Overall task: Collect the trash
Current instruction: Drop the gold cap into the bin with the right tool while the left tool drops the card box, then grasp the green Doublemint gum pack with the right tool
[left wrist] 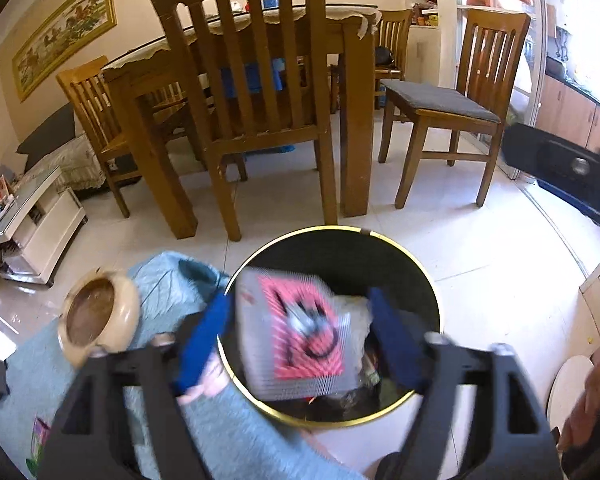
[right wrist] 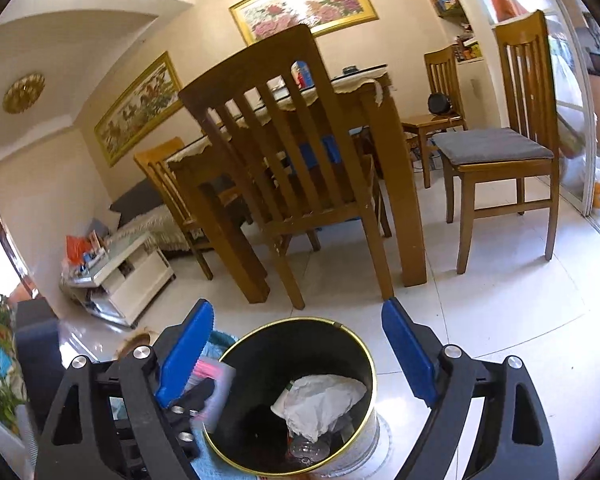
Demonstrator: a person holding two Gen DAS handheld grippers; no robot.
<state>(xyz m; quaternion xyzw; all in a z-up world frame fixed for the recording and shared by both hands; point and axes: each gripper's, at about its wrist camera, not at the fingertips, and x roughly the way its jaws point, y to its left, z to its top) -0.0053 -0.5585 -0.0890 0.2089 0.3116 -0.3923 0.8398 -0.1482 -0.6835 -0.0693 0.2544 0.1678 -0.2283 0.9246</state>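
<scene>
A black trash bin with a gold rim (left wrist: pixel 404 256) stands on the floor below both grippers; it also shows in the right wrist view (right wrist: pixel 352 336). My left gripper (left wrist: pixel 296 336) is open above the bin. A grey and pink card box (left wrist: pixel 296 332), motion-blurred, is between its blue fingers (left wrist: pixel 204 336) without being clamped, over the bin mouth. My right gripper (right wrist: pixel 296 352) is open and empty above the bin. Crumpled white paper (right wrist: pixel 320 404) and a clear bottle (right wrist: pixel 304 448) lie inside the bin.
A light blue cloth (left wrist: pixel 168 284) covers a surface left of the bin, with a cream ashtray (left wrist: pixel 100 316) on it. A wooden dining table (left wrist: pixel 352 120) and chairs (left wrist: pixel 256 92) stand behind on the white tile floor. A low white cabinet (left wrist: pixel 40 220) is at left.
</scene>
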